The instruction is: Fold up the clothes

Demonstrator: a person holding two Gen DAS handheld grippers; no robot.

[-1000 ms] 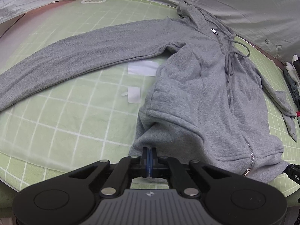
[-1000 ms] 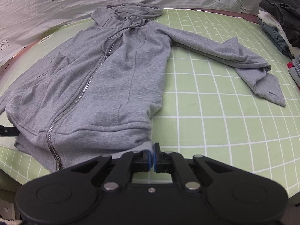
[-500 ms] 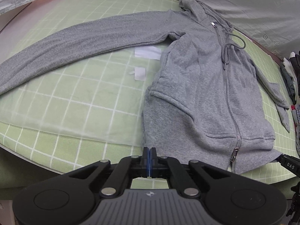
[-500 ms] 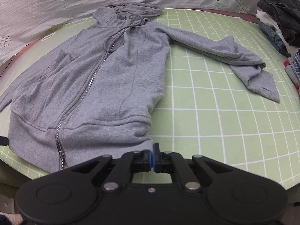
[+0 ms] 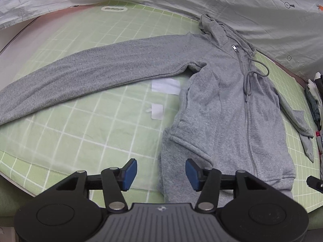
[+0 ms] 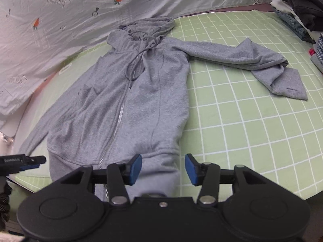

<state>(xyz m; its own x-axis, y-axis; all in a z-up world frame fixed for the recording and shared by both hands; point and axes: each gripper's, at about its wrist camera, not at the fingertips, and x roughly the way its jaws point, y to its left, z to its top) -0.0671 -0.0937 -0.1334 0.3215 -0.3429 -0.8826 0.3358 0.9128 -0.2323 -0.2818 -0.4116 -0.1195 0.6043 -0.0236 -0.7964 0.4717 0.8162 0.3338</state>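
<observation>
Left gripper [image 5: 161, 171] is pitched steeply down over the near edge of the counter [image 5: 60, 137], its jaws opening, blue fingers [image 5: 129, 171] well apart and pressing on nothing. The hoodie's hem corner shows in the gap between them, below, not pinched. Right gripper [image 6: 163, 169] also tilts down at the near edge, jaws opening, fingers [image 6: 134, 168] spread with the hem band lying under the gap, nothing gripped.

Grey zip hoodie [image 5: 228, 109] lies face up on the green grid mat, zipped, hood toward the far side against the white printed sheet [image 5: 242, 6]. One sleeve [image 5: 90, 74] stretches straight out across the mat, away from the body. The other sleeve [image 6: 242, 54] runs out the opposite way and is bent back near the cuff, crumpled there. Drawstring [image 6: 139, 60] is loose over the chest.

Two white patches [image 5: 165, 86] sit on the mat in the angle between the straight sleeve and the body, just beside the side seam. A stack of folded clothes [image 6: 298, 4] stands at the far edge beyond the bent sleeve, apart from it. In the right wrist view the tip of the left gripper pokes in near the hem corner.
</observation>
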